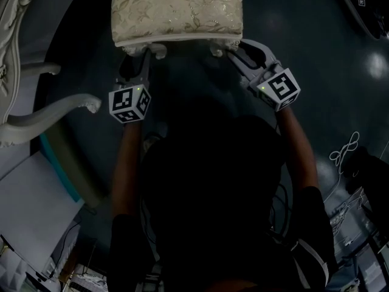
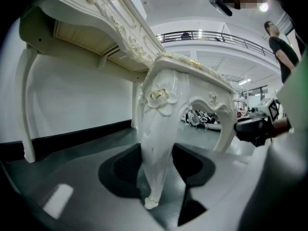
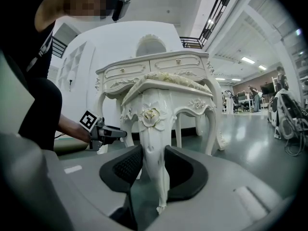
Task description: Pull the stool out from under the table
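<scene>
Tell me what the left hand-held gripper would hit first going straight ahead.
The stool's carved leg, already between its jaws; the left hand-held gripper would meet it almost at once.

Stool (image 1: 176, 11): cushion cream w/ gold floral brocade; legs glossy white, carved rose w/ gold centre. Dressing table (image 3: 159, 66): white, gold knobs. Floor (image 1: 328, 72): dark grey-green, shiny. Left gripper (image 1: 138, 62) & right gripper (image 1: 243, 52): grey bodies, black pads, cubes w/ b&w square markers. Person's top (image 1: 213, 181): black.
</scene>
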